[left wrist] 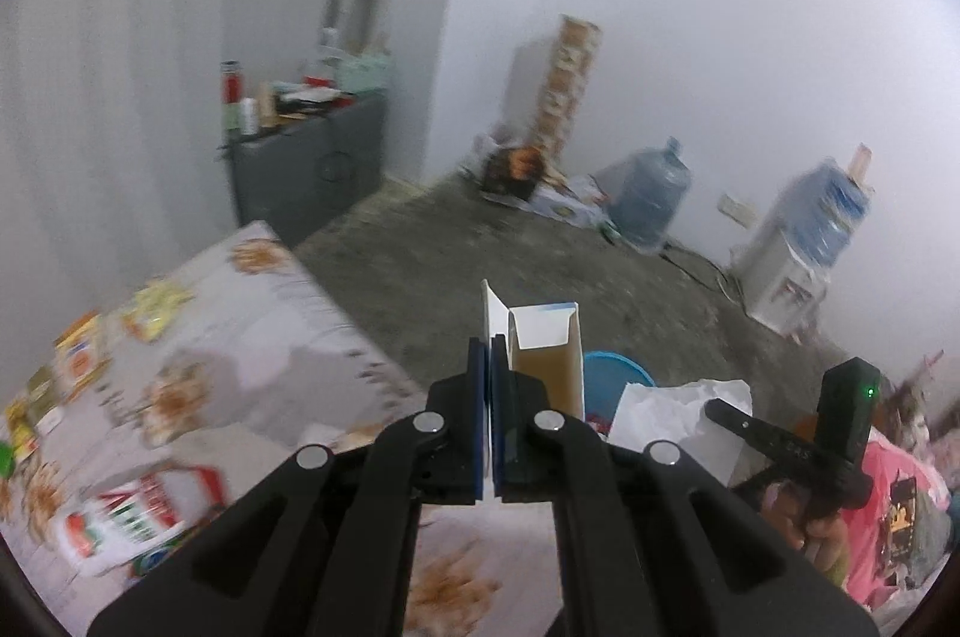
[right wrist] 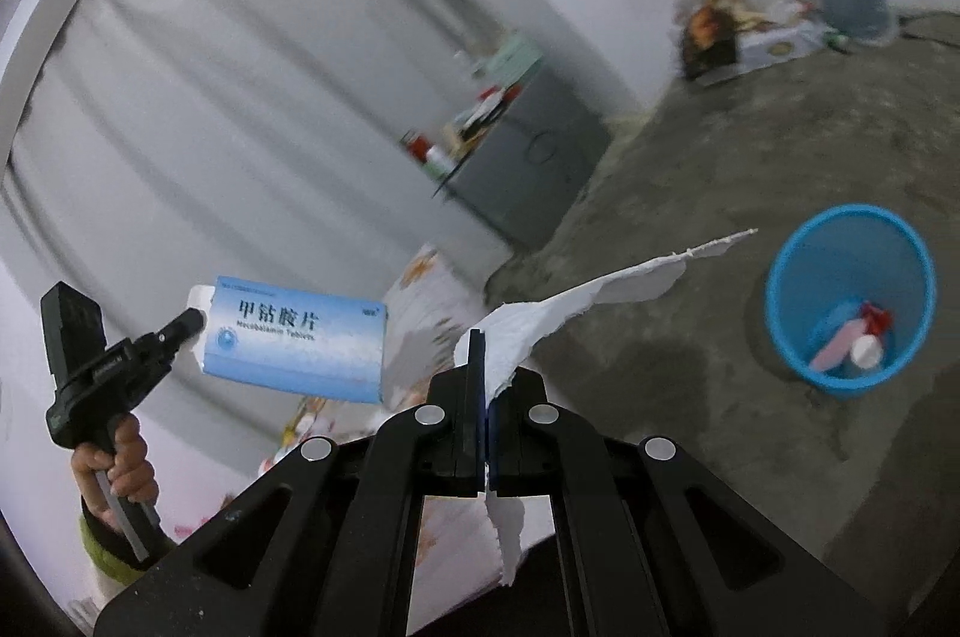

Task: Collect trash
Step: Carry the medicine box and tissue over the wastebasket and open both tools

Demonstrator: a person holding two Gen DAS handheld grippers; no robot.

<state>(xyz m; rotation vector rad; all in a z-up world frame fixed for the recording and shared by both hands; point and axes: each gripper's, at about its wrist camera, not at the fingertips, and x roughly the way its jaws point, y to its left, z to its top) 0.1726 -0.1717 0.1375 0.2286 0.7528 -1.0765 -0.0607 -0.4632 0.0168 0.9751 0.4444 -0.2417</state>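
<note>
Carton risk: left claw (left wrist: 491, 361) pinched only a flap of the medicine box (left wrist: 543, 355); it could slip short of the bin (left wrist: 618, 373).
Tissue risk: right claw (right wrist: 483, 367) clamped the torn tissue (right wrist: 564, 307); it could tear, missing the blue bin (right wrist: 849, 298).

The bin (right wrist: 849, 298) is bright blue, the box (right wrist: 294, 346) is light blue with white, the paper (right wrist: 540, 319) is white, and the tablecloth (left wrist: 240, 337) has orange flowers on white.
</note>
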